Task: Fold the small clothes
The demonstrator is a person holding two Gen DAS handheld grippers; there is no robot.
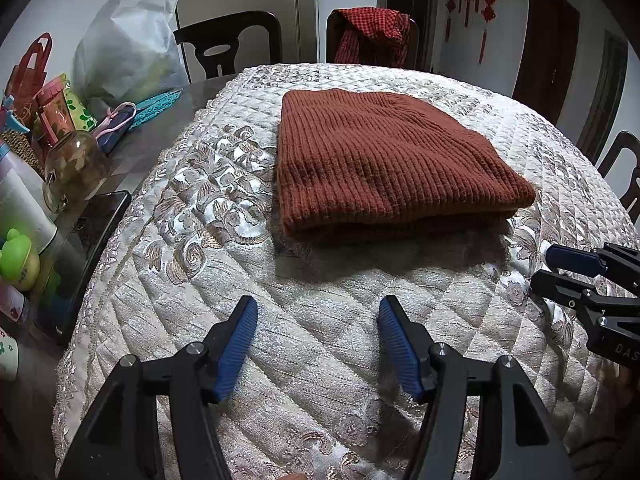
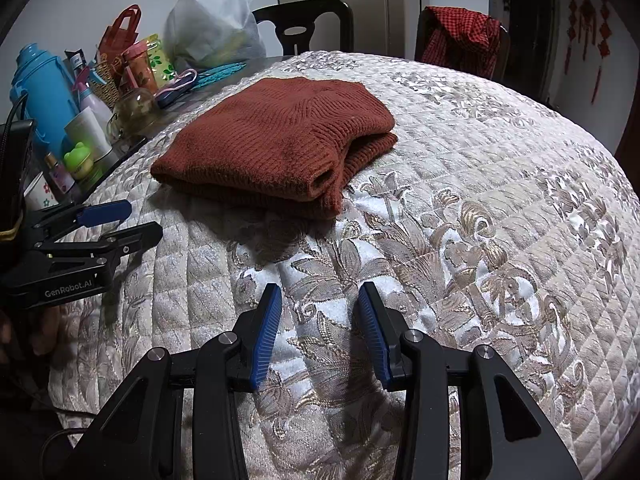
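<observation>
Clutter first: blue thermos (image 2: 42, 94), glass jar (image 1: 72, 168), white bag (image 1: 124, 46) along table's left edge. Rust knit sweater (image 1: 384, 160) lies folded mid-quilt (image 1: 200, 320). Left gripper (image 1: 318, 308) released, empty; right gripper (image 2: 319, 296) also parted, gripping nothing, near front edge.

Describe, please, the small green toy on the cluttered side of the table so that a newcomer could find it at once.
Start at the quilted table cover and go to the clutter beside it, by the tall blue flask. In front of a white bottle sits the green toy. It alone is bright lime, rounded and frog-like.
</observation>
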